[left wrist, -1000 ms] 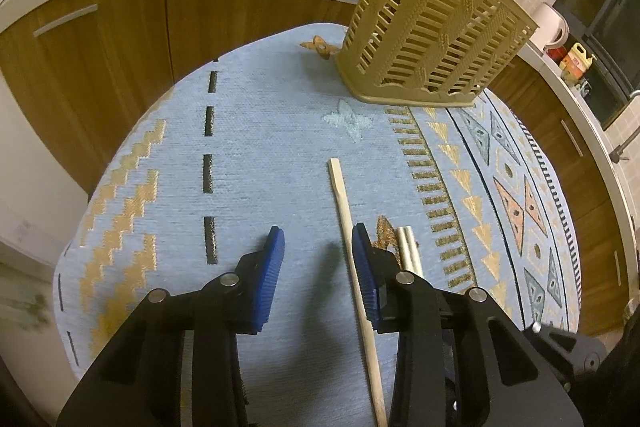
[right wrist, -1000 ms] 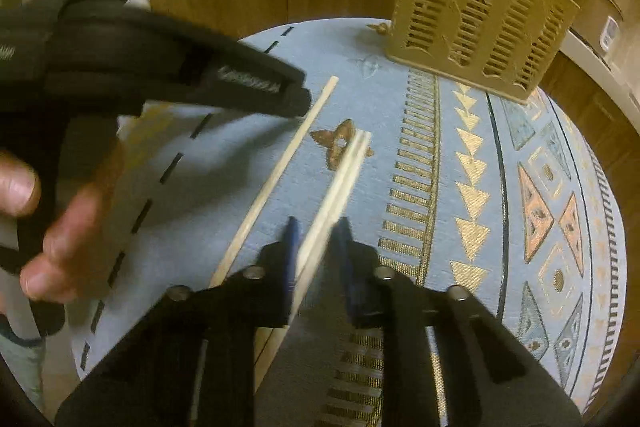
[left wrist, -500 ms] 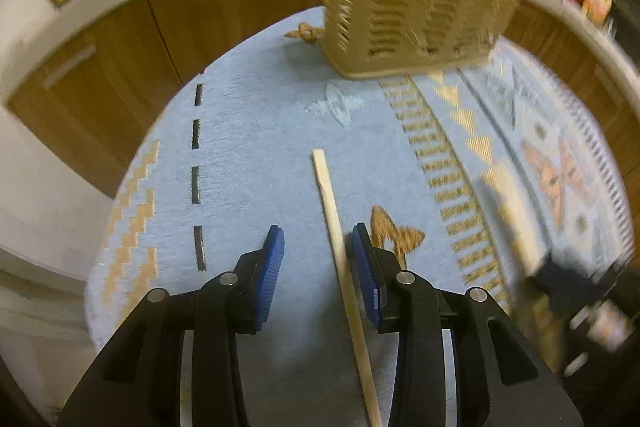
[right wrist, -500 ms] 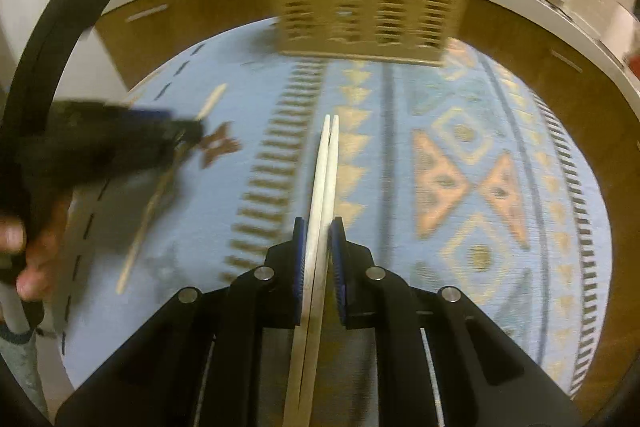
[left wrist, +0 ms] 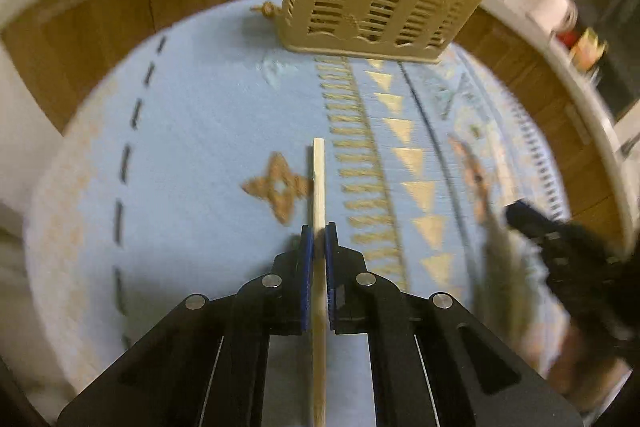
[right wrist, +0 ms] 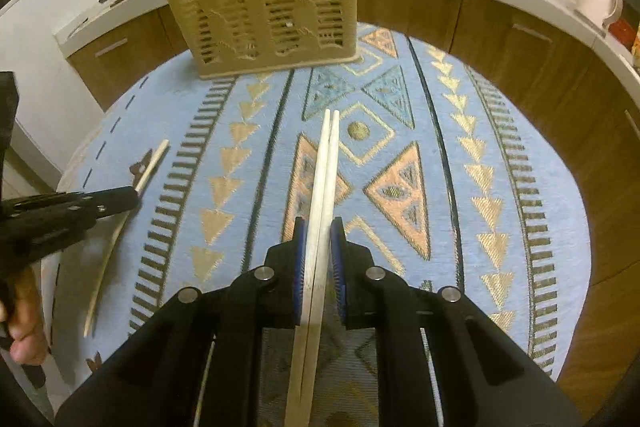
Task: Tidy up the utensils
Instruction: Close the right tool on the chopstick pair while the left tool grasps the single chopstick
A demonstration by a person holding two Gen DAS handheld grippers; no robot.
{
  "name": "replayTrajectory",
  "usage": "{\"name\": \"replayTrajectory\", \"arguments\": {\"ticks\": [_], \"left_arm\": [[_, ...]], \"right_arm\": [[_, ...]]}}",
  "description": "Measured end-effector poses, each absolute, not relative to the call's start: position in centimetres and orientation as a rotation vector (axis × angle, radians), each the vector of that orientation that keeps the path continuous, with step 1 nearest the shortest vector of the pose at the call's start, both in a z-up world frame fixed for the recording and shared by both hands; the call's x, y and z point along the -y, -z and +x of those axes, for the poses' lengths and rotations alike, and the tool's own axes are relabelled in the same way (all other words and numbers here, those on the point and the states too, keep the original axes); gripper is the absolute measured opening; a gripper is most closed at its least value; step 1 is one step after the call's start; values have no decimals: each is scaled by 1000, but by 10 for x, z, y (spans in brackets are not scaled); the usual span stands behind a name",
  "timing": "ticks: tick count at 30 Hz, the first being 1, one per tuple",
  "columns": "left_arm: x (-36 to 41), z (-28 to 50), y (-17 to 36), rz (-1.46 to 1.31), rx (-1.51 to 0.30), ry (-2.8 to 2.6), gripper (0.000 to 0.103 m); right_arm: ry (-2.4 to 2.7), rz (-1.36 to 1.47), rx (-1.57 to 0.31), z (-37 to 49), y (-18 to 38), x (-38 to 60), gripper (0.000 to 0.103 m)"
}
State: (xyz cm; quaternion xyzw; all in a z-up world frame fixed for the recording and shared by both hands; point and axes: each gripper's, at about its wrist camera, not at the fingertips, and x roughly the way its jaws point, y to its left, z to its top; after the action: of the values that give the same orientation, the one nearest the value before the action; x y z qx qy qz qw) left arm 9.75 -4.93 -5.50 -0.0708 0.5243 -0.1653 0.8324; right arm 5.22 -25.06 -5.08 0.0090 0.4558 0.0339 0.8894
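1. Right now you are working over a round table under a blue patterned tablecloth point(right wrist: 256, 155), with wooden kitchen cabinets point(right wrist: 520, 39) curving behind its far edge.
2. You are facing a tan slotted utensil basket point(right wrist: 264, 15) that is standing upright at the far edge of the cloth, left of centre in the right wrist view.
3. You are clamping your right gripper point(right wrist: 320, 227) on a pair of chopsticks point(right wrist: 326, 163), lying side by side and pointing toward the far edge.
4. You are pinching your left gripper point(left wrist: 319, 233) on a single chopstick point(left wrist: 319, 179) near the left edge of the cloth, its tip aiming toward the basket.
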Motion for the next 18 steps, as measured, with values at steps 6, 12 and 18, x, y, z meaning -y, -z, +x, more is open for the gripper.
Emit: {"name": "replayTrajectory", "arguments": {"ticks": [6, 12, 18], "left_arm": [[51, 90, 66, -263, -1145, 359, 5], [56, 95, 65, -240, -1162, 378, 9], [56, 110, 52, -121, -1142, 387, 29]], "right_arm": [[-156, 0, -1004, 55, 56, 256, 11], [-194, 16, -1084, 59, 60, 272, 11], [-245, 135, -1150, 69, 61, 286, 17]]}}
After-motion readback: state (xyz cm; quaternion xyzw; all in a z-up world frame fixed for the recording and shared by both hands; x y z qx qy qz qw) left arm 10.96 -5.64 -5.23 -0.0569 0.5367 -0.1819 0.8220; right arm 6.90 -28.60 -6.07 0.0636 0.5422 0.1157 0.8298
